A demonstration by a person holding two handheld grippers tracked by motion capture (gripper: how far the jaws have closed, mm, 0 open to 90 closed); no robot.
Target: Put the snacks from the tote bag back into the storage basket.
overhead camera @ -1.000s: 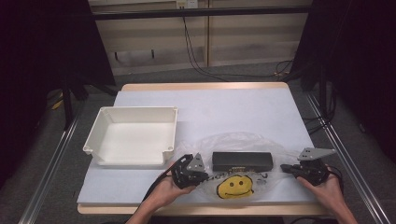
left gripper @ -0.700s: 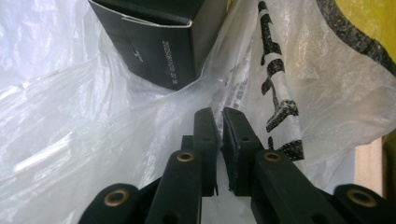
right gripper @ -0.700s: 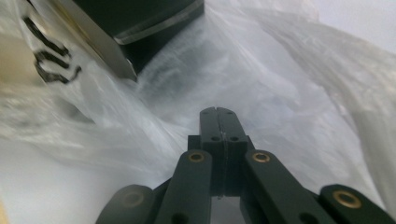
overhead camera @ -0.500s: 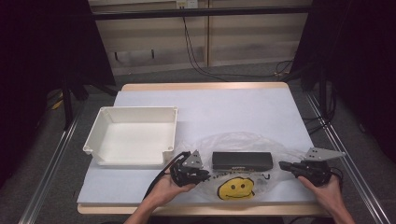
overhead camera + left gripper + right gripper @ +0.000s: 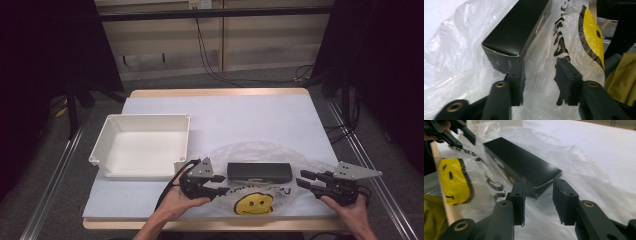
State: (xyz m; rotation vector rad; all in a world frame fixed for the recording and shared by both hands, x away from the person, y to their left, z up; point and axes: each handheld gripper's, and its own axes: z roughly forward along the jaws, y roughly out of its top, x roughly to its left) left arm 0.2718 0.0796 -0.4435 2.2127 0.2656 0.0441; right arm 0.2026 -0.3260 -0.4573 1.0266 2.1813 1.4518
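A clear plastic bag (image 5: 260, 150) with a yellow smiley face (image 5: 254, 204) lies crumpled near the table's front edge. A long black box (image 5: 259, 171) rests in the middle of its film; I cannot tell whether it is inside the bag. My left gripper (image 5: 221, 184) sits at the box's left end. Its jaws have just been opening, and loose bag film (image 5: 539, 62) lies between the pads without being pressed. My right gripper (image 5: 301, 178) is at the bag's right side. It too has just been opening, with its jaws apart over film beside the box's corner (image 5: 541, 183).
A white empty tray (image 5: 140, 117) stands at the left of the white table (image 5: 250, 115), close behind my left hand. The table's wooden front edge (image 5: 200, 224) runs just below the bag. Dark floor, metal rails and cables surround the table.
Both grippers' jaws, shut a second ago at the bag's left and right edges, now stand apart. The bag and box lie where they were.
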